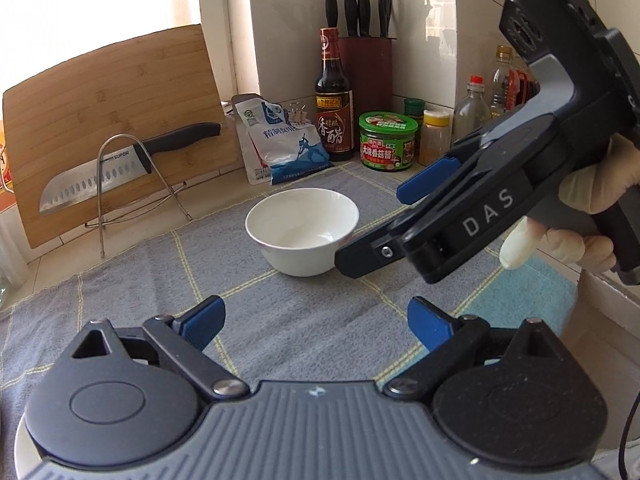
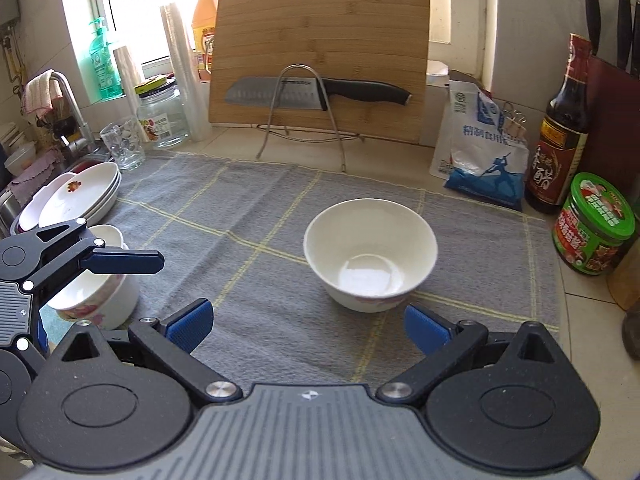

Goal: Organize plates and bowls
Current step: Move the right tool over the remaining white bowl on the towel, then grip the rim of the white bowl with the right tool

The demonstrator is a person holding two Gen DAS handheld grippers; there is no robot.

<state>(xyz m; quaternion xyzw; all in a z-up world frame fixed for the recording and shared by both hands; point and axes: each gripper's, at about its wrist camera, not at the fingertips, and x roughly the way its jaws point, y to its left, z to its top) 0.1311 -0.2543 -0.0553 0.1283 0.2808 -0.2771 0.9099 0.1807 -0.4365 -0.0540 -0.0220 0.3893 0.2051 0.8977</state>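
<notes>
A white bowl (image 1: 302, 230) stands upright on the grey checked mat (image 1: 304, 320); it also shows in the right wrist view (image 2: 370, 254), just ahead of my right gripper (image 2: 306, 326), which is open and empty. My left gripper (image 1: 316, 322) is open and empty, a little short of the bowl. The right gripper (image 1: 372, 226) appears in the left wrist view, beside the bowl's right side. At the left, stacked bowls with a flower pattern (image 2: 96, 300) sit under the left gripper (image 2: 132, 262). A stack of white plates (image 2: 76, 198) lies beyond them.
A bamboo cutting board (image 2: 320, 48) with a knife (image 2: 312, 94) on a wire rack stands at the back. A salt bag (image 2: 482, 152), vinegar bottle (image 2: 560, 132), green jar (image 2: 594, 224) and knife block (image 1: 366, 68) line the right. A glass jar (image 2: 162, 116), cup (image 2: 122, 146) and sink tap (image 2: 70, 100) are at the left.
</notes>
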